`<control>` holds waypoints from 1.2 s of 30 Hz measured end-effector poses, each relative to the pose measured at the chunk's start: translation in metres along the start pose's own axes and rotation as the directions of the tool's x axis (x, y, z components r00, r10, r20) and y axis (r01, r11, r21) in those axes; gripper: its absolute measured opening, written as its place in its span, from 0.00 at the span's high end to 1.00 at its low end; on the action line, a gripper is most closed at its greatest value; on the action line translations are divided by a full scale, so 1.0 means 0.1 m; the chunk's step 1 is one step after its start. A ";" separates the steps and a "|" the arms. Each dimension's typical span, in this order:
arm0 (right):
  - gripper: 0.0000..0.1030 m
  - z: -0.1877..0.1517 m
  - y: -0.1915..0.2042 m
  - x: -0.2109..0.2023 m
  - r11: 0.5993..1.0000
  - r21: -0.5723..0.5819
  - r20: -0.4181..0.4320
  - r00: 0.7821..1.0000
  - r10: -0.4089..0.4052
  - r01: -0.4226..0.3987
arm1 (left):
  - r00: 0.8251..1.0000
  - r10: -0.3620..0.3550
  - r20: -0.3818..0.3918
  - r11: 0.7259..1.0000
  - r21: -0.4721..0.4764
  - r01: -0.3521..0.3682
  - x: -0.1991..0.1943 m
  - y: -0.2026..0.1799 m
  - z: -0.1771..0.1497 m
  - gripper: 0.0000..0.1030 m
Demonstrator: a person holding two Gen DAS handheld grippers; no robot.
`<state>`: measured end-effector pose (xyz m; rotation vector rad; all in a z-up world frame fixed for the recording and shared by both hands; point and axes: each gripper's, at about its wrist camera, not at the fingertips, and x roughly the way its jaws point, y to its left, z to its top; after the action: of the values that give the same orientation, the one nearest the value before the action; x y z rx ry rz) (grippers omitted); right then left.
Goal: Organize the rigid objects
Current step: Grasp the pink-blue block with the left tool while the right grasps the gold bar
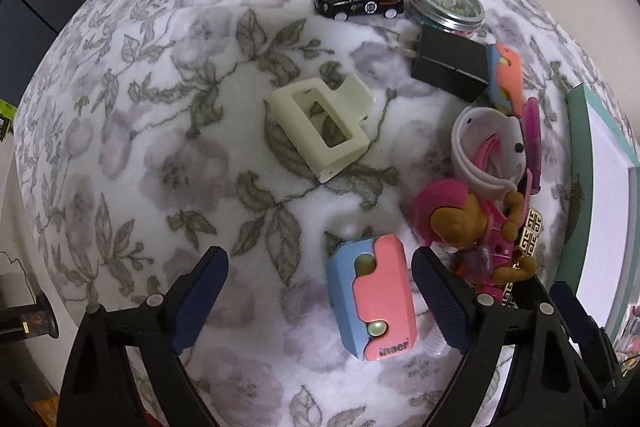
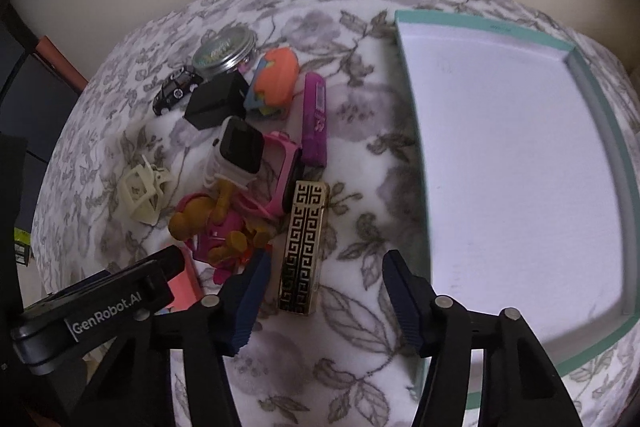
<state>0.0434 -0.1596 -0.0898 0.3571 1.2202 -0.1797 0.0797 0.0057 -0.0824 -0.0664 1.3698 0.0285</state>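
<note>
Right under the left hand-held gripper (image 1: 320,291) sits the pink-and-blue case (image 1: 372,297), between the jaws, which stand wide apart and don't touch it. The right hand-held gripper (image 2: 326,291) also stands apart, with the gold-patterned bar (image 2: 303,247) just inside its left finger, not clamped as far as I can tell.

My worry: the right one's left finger is jammed up against the brown-and-pink figure toy (image 2: 218,227), so closing could drag or tip that pile, watches (image 2: 244,151) included. The bar also looks slick and lies askew to the jaws, so it might twist out. Both grippers are nearly touching, so they could bump.

Room-wise, the teal tray (image 2: 404,39) is empty and just beside the bar, an easy short carry over a low rim. The floral-covered counter (image 1: 120,131) is free to the left around the cream clip (image 1: 320,123); its edge curves away well beyond.
</note>
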 end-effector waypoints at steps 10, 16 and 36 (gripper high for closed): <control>0.45 -0.04 0.15 0.22 0.995 -0.080 -0.020 0.998 -0.062 0.060 | 0.999 -0.030 -0.020 0.999 0.027 0.031 0.28 -0.08 0.01 0.18; 0.46 -0.06 0.30 0.28 0.979 -0.156 0.013 0.991 -0.134 0.134 | 0.999 -0.022 -0.024 0.998 0.053 0.023 0.45 -0.18 -0.09 0.20; 0.77 -0.06 0.06 0.18 0.990 -0.096 0.042 0.994 -0.096 0.100 | 0.996 0.054 -0.067 0.993 0.113 -0.047 0.38 -0.24 -0.07 0.52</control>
<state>0.0461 -0.1505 -0.1074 0.2081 1.2059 -0.2097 0.0824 -0.0197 -0.1206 0.0613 1.4403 -0.0080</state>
